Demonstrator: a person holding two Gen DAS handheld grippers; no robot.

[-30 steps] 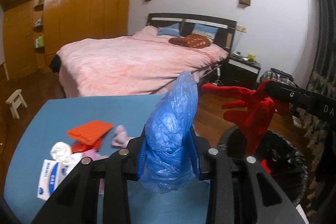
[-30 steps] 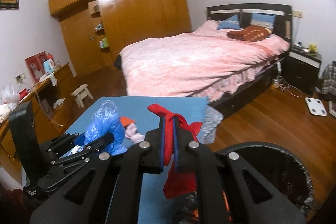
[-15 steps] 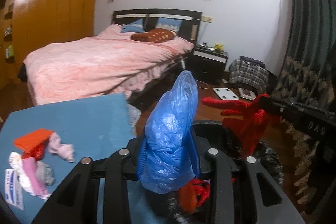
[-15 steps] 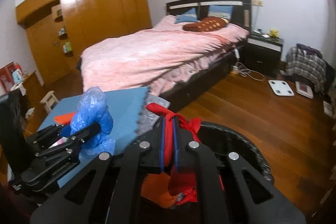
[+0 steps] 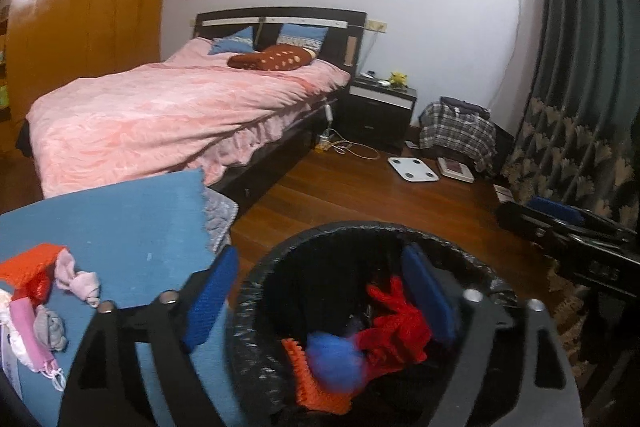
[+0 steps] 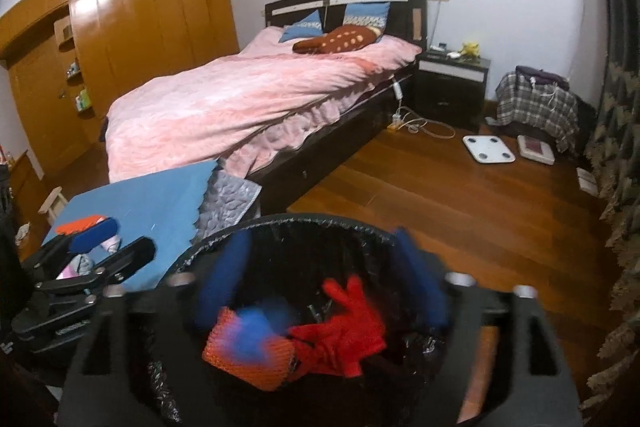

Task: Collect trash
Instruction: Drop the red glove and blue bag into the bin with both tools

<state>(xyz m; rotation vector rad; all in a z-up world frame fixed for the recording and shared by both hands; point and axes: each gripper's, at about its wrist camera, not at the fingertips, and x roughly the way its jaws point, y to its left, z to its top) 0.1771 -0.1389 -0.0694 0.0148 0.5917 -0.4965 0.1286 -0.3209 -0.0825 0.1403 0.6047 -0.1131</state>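
A: What's left on the blue counter (image 5: 120, 227)?
B: One orange knit piece (image 5: 28, 265), one pink sock (image 5: 78, 281), one pink mask (image 5: 30, 341).
A: And the bin (image 5: 256, 307)?
B: One blue plastic bag (image 5: 334, 357) and one red glove (image 5: 394, 331), both inside.
A: The tools?
B: Left tool (image 5: 320, 291) and right tool (image 6: 320, 279) have just been opening; both released, empty. Wood floor, one pink bed (image 5: 168, 111).

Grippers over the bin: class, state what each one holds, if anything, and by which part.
Nothing is held. The left gripper and right gripper have just opened; the blue bag and red glove lie in the bin.
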